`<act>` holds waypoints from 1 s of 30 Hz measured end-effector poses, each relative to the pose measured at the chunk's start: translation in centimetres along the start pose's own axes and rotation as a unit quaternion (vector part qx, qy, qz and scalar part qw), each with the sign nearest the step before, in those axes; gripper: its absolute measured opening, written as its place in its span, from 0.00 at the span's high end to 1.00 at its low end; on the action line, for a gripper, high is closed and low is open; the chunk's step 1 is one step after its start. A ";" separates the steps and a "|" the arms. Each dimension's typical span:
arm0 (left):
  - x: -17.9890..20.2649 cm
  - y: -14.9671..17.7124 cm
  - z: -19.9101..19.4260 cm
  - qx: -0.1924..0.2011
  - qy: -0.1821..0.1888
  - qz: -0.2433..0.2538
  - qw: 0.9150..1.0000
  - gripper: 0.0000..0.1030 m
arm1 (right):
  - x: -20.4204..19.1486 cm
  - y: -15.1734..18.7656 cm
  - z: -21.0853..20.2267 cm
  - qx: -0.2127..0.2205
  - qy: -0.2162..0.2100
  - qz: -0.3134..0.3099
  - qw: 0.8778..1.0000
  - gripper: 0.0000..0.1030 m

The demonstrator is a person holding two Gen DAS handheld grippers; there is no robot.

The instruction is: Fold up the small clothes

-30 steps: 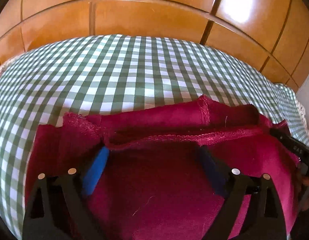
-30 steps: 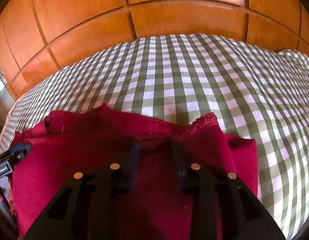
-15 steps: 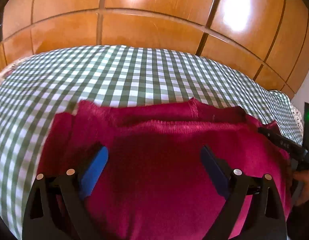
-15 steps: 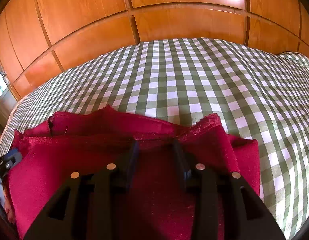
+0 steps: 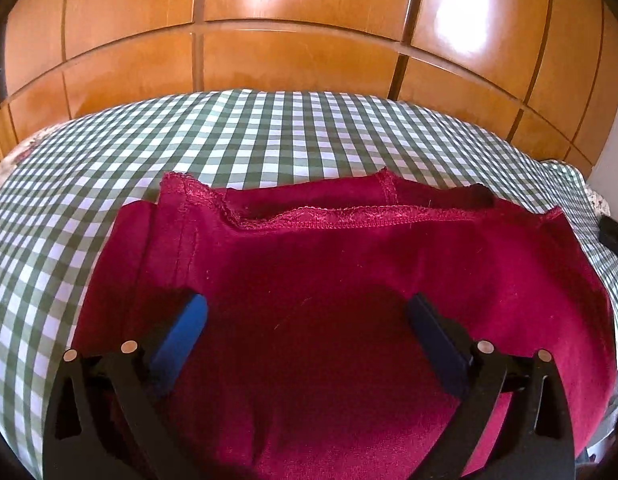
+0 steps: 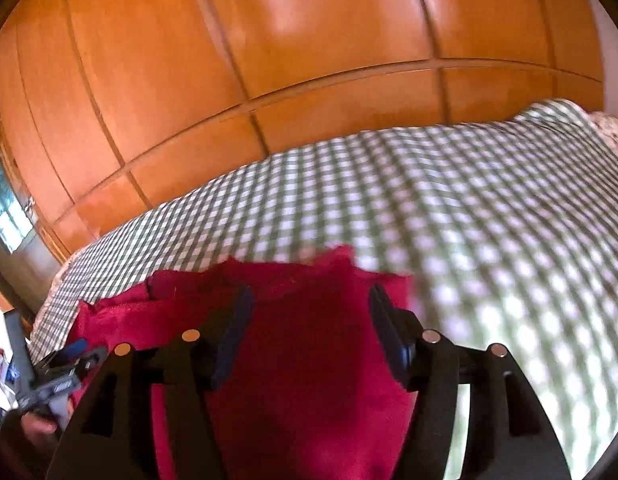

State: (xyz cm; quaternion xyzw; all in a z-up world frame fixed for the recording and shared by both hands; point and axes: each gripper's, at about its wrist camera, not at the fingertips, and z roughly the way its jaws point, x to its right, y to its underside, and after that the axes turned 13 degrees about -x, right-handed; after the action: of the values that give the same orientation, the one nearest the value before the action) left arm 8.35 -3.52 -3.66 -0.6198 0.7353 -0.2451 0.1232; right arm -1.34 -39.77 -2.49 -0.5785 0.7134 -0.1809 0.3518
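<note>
A dark red garment [image 5: 349,280] lies folded on the green-and-white checked cloth [image 5: 269,132], its hemmed edge turned toward the far side. My left gripper [image 5: 307,314] hovers over the garment's near part. Its jaws are opening wide and its blue pads [image 5: 187,324] press on nothing. In the blurred right wrist view the same garment [image 6: 309,360] lies under my right gripper [image 6: 309,300]. Those jaws are opening too, with only the flat fabric below the gap. The left gripper [image 6: 65,376] shows at that view's lower left.
Wooden wardrobe doors [image 5: 309,40] rise right behind the cloth-covered surface. A patterned cover shows at the cloth's right corner [image 6: 613,128]. A dark part of the right gripper [image 5: 613,234] pokes in at the left view's right edge. A hand [image 6: 33,426] holds the left gripper.
The right gripper has let go of the garment's folded edge, widened, and swung back and up. The left gripper drew back from the hem and opened a little more.
</note>
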 end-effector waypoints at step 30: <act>-1.2 0.3 -2.5 0.013 0.032 -0.034 0.999 0.04 | 0.3 8.2 -3.8 -0.057 0.036 -0.011 0.998 0.37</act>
State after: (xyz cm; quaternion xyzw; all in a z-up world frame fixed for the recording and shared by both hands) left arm 7.11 -1.79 -1.90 -0.6346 0.7140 -0.2786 0.0995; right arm -9.76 -38.50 -5.40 -0.5983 0.7285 -0.1649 0.2901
